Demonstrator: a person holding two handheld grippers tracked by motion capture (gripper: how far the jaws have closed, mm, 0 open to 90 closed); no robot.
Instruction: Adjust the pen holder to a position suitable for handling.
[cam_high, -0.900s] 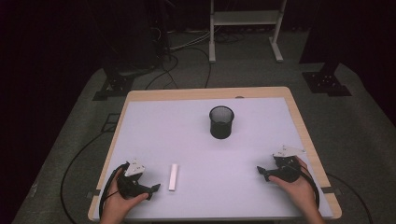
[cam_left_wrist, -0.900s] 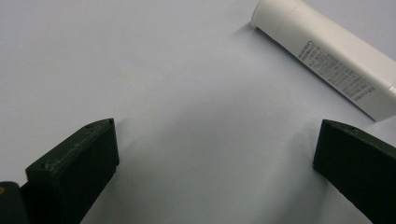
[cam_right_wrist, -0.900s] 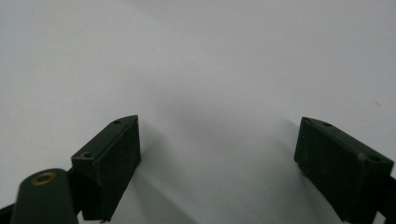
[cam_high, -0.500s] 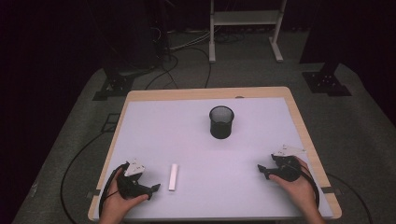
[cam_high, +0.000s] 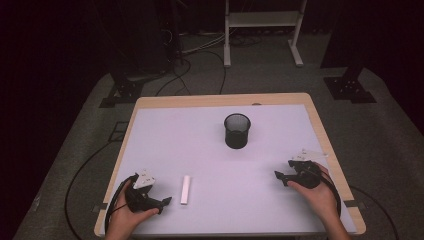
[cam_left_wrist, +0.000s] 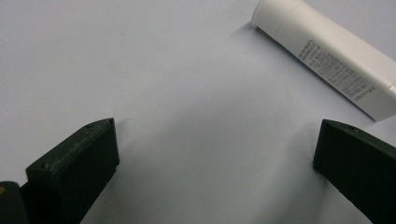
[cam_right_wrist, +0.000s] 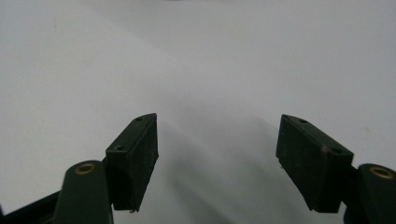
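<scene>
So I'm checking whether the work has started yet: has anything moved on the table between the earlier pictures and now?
Nothing visibly changed. The left tool rests open at the near left edge beside the white tube, not touching it; the right tool rests open at the near right; the black mesh cup stands upright mid-table.

We are seeing small grey print running in several lines along the side of the white tube (cam_left_wrist: 327, 56) in the left gripper view, but the letters are coming out too small and blurred for us to make out a single word or number. In the high view the same white tube (cam_high: 185, 189) is lying on the table (cam_high: 200, 140), and we are finding no print readable on it there.
</scene>
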